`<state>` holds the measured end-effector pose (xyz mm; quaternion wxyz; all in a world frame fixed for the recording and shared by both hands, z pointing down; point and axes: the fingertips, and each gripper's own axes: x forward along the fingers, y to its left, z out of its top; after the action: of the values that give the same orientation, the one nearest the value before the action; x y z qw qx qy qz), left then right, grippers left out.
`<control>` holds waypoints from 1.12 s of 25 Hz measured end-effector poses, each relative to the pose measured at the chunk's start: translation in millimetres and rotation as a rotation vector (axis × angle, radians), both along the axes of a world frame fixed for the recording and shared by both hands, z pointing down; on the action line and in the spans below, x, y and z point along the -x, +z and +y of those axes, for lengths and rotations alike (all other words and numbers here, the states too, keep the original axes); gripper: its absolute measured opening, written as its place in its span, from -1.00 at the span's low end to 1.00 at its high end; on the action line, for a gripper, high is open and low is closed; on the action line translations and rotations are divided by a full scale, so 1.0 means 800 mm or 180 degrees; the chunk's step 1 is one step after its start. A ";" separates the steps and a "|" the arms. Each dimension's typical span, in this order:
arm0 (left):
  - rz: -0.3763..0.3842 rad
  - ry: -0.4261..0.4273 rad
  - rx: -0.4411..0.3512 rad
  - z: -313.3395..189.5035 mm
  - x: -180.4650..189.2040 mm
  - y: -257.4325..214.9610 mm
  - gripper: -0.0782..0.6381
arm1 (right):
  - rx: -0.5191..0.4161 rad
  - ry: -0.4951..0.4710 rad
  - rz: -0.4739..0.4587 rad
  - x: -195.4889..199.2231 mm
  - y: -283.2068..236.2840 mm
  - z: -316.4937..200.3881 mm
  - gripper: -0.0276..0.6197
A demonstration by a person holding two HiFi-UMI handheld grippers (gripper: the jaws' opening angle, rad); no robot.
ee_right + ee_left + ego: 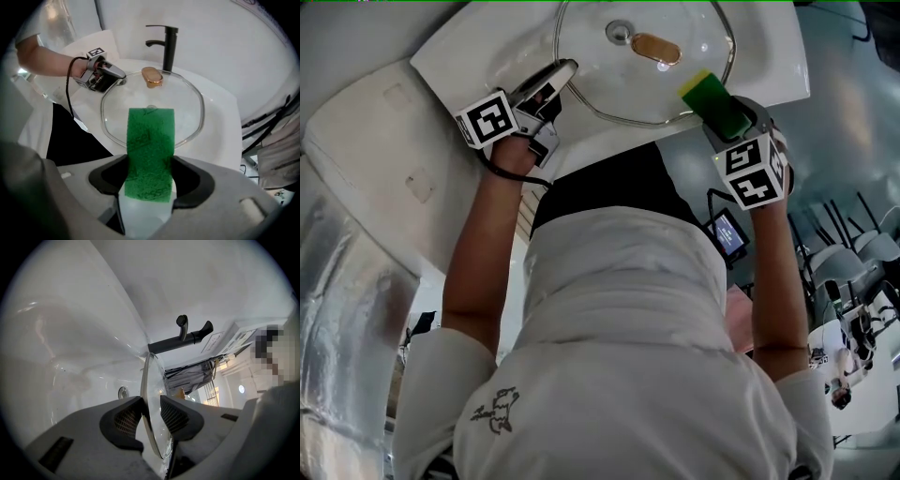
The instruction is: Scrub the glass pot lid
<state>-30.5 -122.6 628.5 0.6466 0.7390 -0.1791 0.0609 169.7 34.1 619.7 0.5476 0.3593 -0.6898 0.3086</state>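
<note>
- Person in a white top stands nearest, leaning over a white basin with 1 tool in each hand.
- Right tool has its jaws drawn in narrow on a green sponge. The sponge sticks out well past the pads with its scouring face up, and from above a yellow layer shows at its far end.
- Left tool is about half closed, with 1 pad on each face of the glass pot lid, pinching it at the rim.
- That lid lies across the basin with its knob side up. It is held at its left edge, and its near rim is towards the person.
- Sponge tip sits over the lid's near right rim. Whether it actually presses on the glass I cannot tell from where I look.
- Further in, the brown knob stands at the lid's middle, and the basin's drain shows through the glass.
- Black tap rises at the far side, beyond the knob. No water runs from it.
- Progress, as I judge it: the 2 grips are set, lid steadied and sponge in place. I see no suds and no wet streaks on the glass, so most or all of the scrubbing looks still to do, including the middle around the knob and the far rim.
</note>
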 end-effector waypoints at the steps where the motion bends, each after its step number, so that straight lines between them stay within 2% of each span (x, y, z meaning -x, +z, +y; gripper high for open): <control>1: 0.0000 -0.0001 0.0003 0.000 0.000 0.000 -0.43 | -0.0031 0.0007 0.0009 0.000 -0.004 -0.005 -0.03; 4: -0.0003 0.0002 0.0014 0.000 0.000 0.001 -0.43 | -0.0201 -0.0185 -0.0160 0.042 -0.020 -0.027 -0.03; 8: -0.0041 -0.0004 0.0038 -0.001 0.001 0.002 -0.43 | -0.0341 -0.0958 -0.0441 0.148 -0.034 -0.043 -0.03; 11: -0.0066 -0.0003 0.0043 0.000 0.000 0.001 -0.43 | -0.0308 -0.1423 -0.0424 0.185 -0.030 -0.047 -0.02; 12: -0.0063 -0.0005 0.0038 0.000 0.000 0.001 -0.43 | -0.0263 -0.1456 -0.0433 0.185 -0.028 -0.048 -0.02; 15: -0.0059 -0.0007 0.0018 -0.001 -0.001 0.001 -0.43 | -0.0072 -0.1309 -0.0534 0.172 -0.027 -0.052 -0.02; 19: -0.0039 0.0009 0.0020 -0.001 0.003 0.003 -0.43 | 0.0149 -0.1189 -0.0473 0.140 -0.025 -0.049 -0.02; 25: -0.0044 0.0077 0.0046 0.000 0.000 0.002 -0.44 | 0.0393 -0.0993 -0.0333 0.066 -0.016 -0.045 -0.02; 28: -0.0037 0.0087 0.0048 0.000 -0.002 0.000 -0.44 | 0.0483 -0.0908 -0.0158 0.022 -0.008 -0.046 -0.02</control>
<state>-28.8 -122.7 628.6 0.6502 0.7361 -0.1722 0.0754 152.1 -2.8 613.1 0.5941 0.2076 -0.7219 0.2878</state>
